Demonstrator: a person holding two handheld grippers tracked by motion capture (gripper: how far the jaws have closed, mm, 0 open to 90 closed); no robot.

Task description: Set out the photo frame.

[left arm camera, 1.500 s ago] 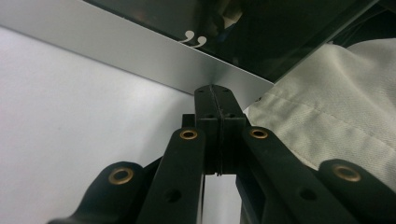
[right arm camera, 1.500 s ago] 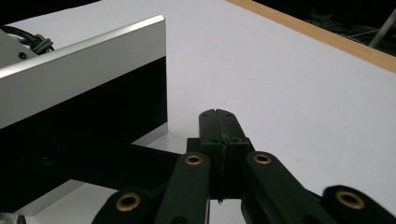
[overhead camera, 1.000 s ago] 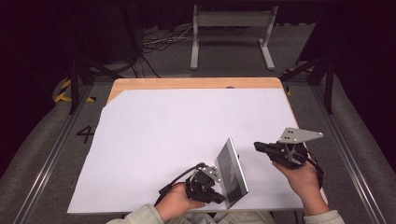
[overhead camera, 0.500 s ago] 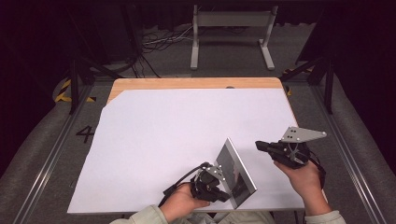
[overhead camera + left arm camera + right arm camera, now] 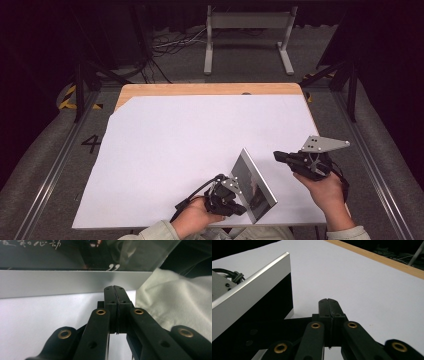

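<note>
- My left claw (image 5: 239,200), jaws pressed together, props the tilted framed picture (image 5: 255,182) at lower centre.
- My right claw (image 5: 280,156), empty and closed, must probably open to clamp it.

Most of the white-covered surface (image 5: 190,150) lies bare: its far half, its left side and the middle offer open passage to a claw from any direction. The one obstacle is the silver-framed panel (image 5: 256,181), standing tilted on edge near the front edge, between the two hands. The left claw (image 5: 115,291), its jaws pressed together, sits right up against the panel's silver rim, so there is no way forward for it there. The right claw (image 5: 328,305), jaws also together, hangs just beside the panel's dark face, with free white surface ahead and to its right, up to the wooden strip (image 5: 210,89) at the far edge.
</note>
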